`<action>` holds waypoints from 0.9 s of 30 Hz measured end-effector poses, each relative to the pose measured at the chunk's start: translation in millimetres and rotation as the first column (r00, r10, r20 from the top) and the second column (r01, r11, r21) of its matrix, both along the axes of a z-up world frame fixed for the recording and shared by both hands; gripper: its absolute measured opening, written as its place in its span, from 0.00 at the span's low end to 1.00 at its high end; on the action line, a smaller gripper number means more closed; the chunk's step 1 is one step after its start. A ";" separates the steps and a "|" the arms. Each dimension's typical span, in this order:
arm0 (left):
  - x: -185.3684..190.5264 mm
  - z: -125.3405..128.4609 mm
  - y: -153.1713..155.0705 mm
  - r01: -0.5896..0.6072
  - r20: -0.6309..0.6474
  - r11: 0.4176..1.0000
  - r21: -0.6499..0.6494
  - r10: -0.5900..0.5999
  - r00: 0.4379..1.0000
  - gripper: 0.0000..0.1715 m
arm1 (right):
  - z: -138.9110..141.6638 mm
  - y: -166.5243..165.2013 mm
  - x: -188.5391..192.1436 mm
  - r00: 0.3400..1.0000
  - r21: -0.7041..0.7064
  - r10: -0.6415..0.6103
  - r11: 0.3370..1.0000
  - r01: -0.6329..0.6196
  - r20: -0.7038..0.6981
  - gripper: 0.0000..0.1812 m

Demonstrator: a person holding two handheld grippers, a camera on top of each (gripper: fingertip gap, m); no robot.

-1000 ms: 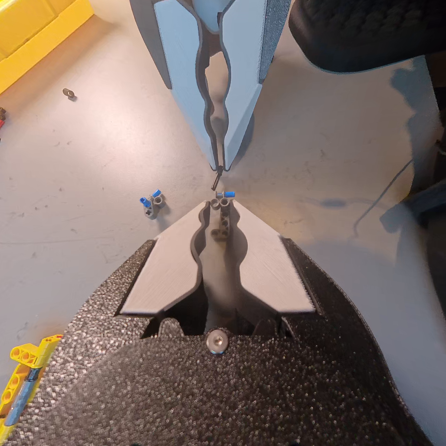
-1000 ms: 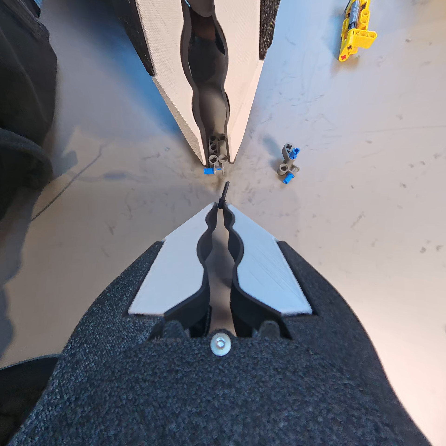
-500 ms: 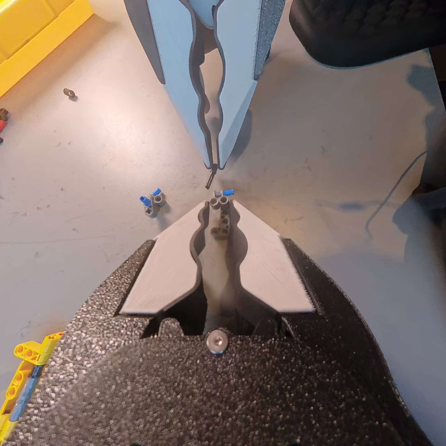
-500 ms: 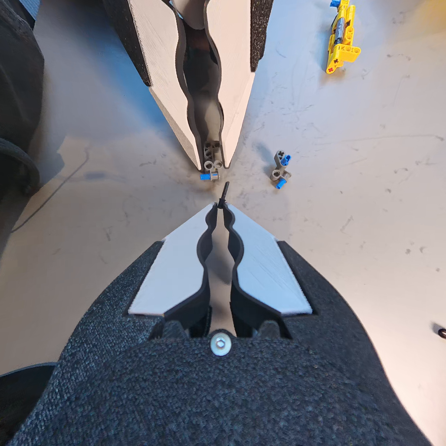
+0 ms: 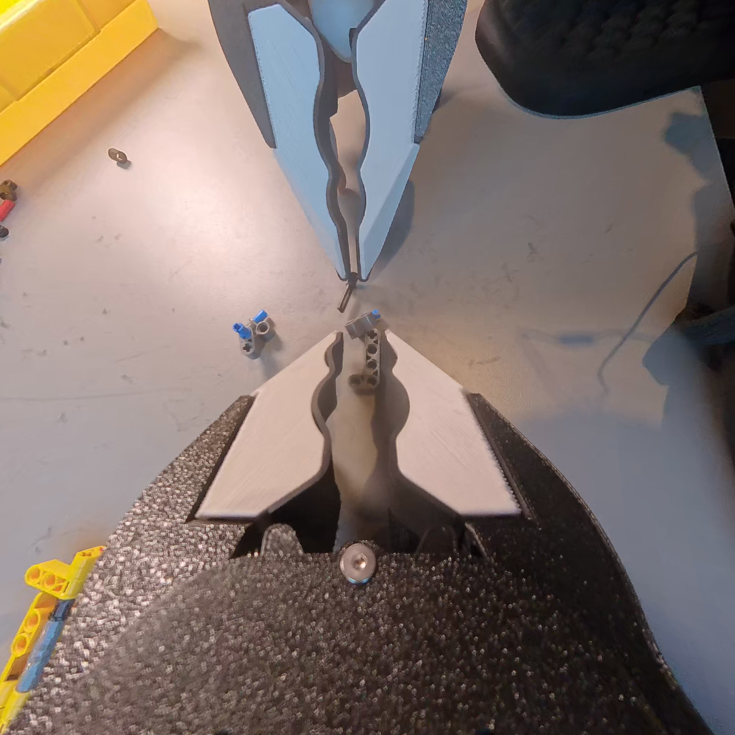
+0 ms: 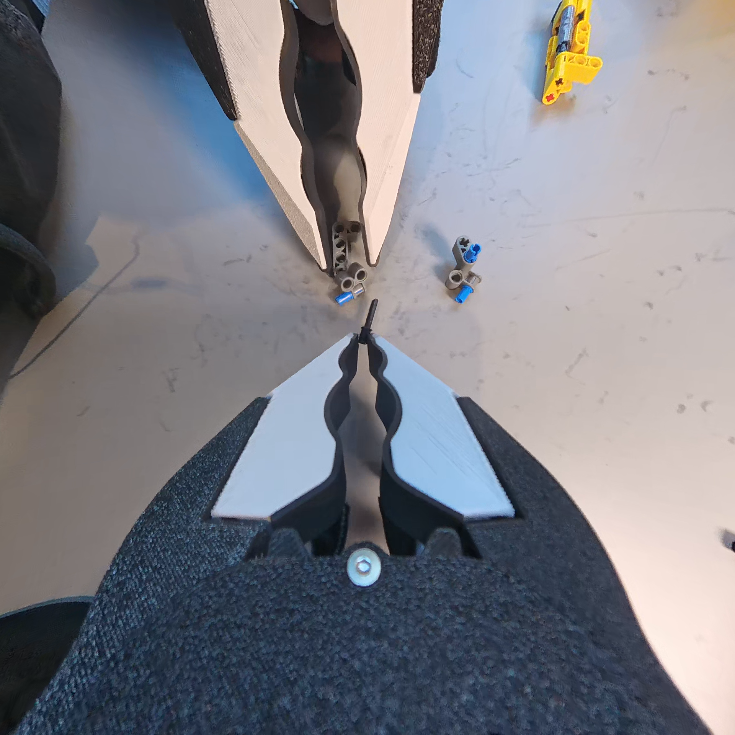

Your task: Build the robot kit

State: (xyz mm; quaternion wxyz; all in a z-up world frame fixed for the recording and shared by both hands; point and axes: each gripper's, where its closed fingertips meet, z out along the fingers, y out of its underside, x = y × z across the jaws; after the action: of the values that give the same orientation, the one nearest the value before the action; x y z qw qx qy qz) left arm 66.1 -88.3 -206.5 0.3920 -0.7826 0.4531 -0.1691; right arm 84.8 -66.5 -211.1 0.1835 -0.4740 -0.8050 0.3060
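Two hand-held grippers meet tip to tip over the middle of the table [image 5: 119,258], each facing the other. In the left wrist view, the left hand-held gripper [image 5: 362,334] at lower centre has a grey beam piece [image 5: 368,354] between its fingers; the beam runs along the fingers, and its double-socket end with a small blue pin [image 5: 374,316] juts past the tips. It lies against the right-hand finger with a gap on the other side, so whether the jaws truly clamp it I cannot tell. The right hand-held gripper [image 6: 362,338], seen at lower centre of its own view, is clenched on a thin black pin [image 6: 370,318], pinched by its base with the shaft pointing straight ahead.

In the right wrist view that shaft aims up the frame at the beam's sockets [image 6: 352,278], its tip just short of them and slightly to their right. Pin axis and beam axis run nearly in one line, not touching.

A second grey connector with blue pins [image 6: 463,270] lies alone on the table to the right of the tips in that view. A yellow assembly [image 6: 568,51] sits in the upper right, well apart.
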 end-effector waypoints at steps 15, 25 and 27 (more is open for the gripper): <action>-4.2 25.2 4.2 -0.013 0.010 0.991 0.137 0.012 1.000 0.08 | 25.3 -16.4 -17.2 0.991 -0.044 0.017 0.999 -0.023 -0.133 0.02; 0.3 34.0 -2.3 0.006 0.149 0.998 0.064 -0.015 0.989 0.00 | 50.1 -22.0 -21.9 0.973 -0.162 -0.006 0.986 -0.032 -0.231 0.02; 1.6 42.9 -6.1 0.027 0.284 0.999 -0.018 -0.021 0.958 0.00 | 58.5 -24.1 -22.7 0.959 -0.163 0.005 0.985 -0.053 -0.283 0.02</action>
State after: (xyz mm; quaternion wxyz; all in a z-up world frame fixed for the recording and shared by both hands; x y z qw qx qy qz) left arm 67.7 -94.4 -163.5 0.4423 -0.7490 0.3996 -0.2894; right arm 62.1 -90.6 -152.6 0.2509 -0.4276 -0.7487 0.4400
